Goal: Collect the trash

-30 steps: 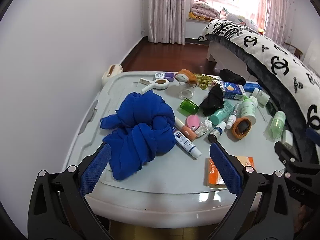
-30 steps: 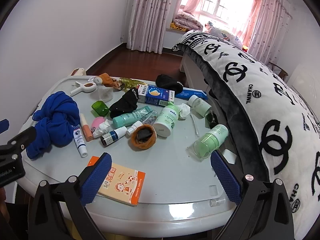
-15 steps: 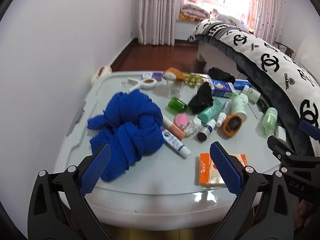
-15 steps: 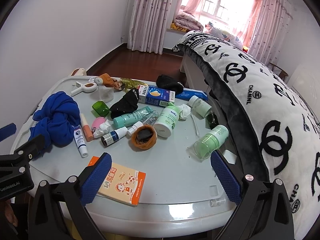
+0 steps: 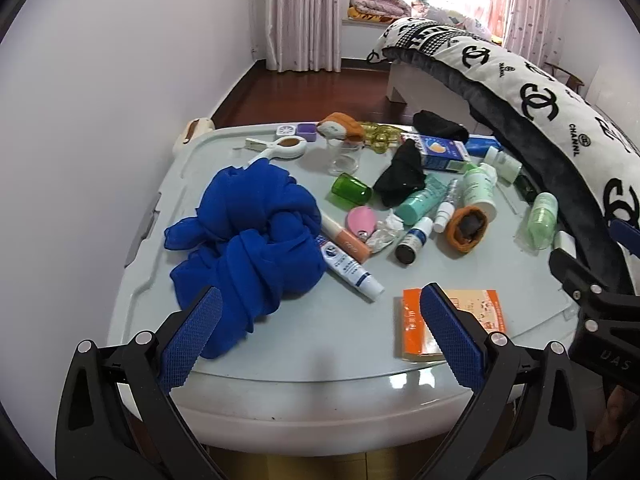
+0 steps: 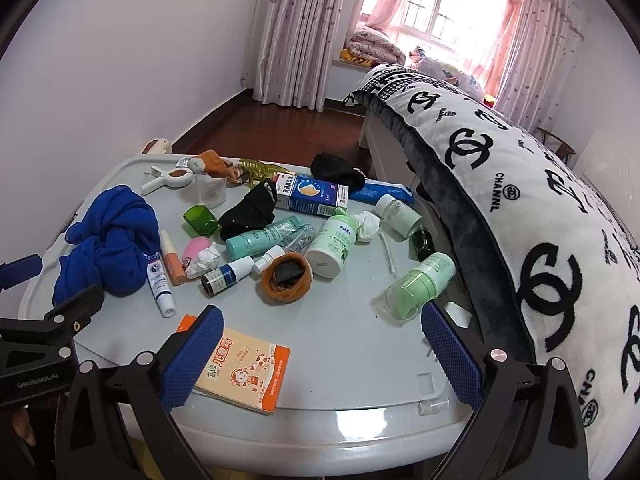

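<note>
Two crumpled white tissues lie among the clutter on the grey table (image 5: pixel 304 344): one (image 5: pixel 386 230) beside a pink case, also in the right wrist view (image 6: pixel 206 258); another (image 6: pixel 366 226) next to a white-green bottle. My left gripper (image 5: pixel 320 336) is open and empty, over the table's near edge in front of the blue scarf (image 5: pixel 252 240). My right gripper (image 6: pixel 320 352) is open and empty, above the orange booklet (image 6: pixel 244 364) at the near edge.
Bottles, tubes, a green cup (image 5: pixel 350 194), black cloths, an orange sock roll (image 6: pixel 286 282), a blue box (image 6: pixel 312 196) and a white clip crowd the table. A wall runs along the left. A bed with a black-and-white cover (image 6: pixel 520 184) borders the right.
The left gripper has drawn back a little from the table and shifted left, so the table sits further off. The right gripper has hardly moved. Both stay open.
</note>
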The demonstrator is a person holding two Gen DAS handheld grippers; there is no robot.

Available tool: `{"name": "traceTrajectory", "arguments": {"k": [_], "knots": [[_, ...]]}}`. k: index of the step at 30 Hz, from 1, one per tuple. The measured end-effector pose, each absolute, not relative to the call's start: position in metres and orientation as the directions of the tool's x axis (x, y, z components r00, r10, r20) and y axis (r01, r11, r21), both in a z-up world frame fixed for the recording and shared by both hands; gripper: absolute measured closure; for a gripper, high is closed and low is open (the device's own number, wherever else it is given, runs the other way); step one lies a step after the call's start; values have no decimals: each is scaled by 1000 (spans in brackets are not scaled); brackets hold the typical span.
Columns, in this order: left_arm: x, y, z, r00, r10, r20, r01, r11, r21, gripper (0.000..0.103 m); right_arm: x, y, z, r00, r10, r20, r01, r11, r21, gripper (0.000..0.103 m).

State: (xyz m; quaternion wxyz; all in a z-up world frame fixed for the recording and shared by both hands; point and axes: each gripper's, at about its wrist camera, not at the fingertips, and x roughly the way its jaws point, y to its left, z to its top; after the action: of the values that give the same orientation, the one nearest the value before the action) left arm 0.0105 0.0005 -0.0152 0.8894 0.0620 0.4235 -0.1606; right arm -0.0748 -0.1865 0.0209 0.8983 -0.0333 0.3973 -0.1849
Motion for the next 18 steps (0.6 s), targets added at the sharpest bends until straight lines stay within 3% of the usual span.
{"name": "traceTrajectory", "arguments": {"k": [8, 13, 18], "knots": [[12, 2, -17, 574, -243, -782, 350, 936, -34, 6, -76, -187, 22, 617, -368, -696, 310, 926, -214, 5], [14, 8, -23, 469, -429, -772, 398, 883, -249, 6, -77, -203, 25, 607, -400, -686, 356, 909, -215, 5], [5, 10, -15, 466, -531, -707, 455, 830, -324, 6, -74, -222, 20, 581, -410, -703, 400, 896, -193, 5]]}}
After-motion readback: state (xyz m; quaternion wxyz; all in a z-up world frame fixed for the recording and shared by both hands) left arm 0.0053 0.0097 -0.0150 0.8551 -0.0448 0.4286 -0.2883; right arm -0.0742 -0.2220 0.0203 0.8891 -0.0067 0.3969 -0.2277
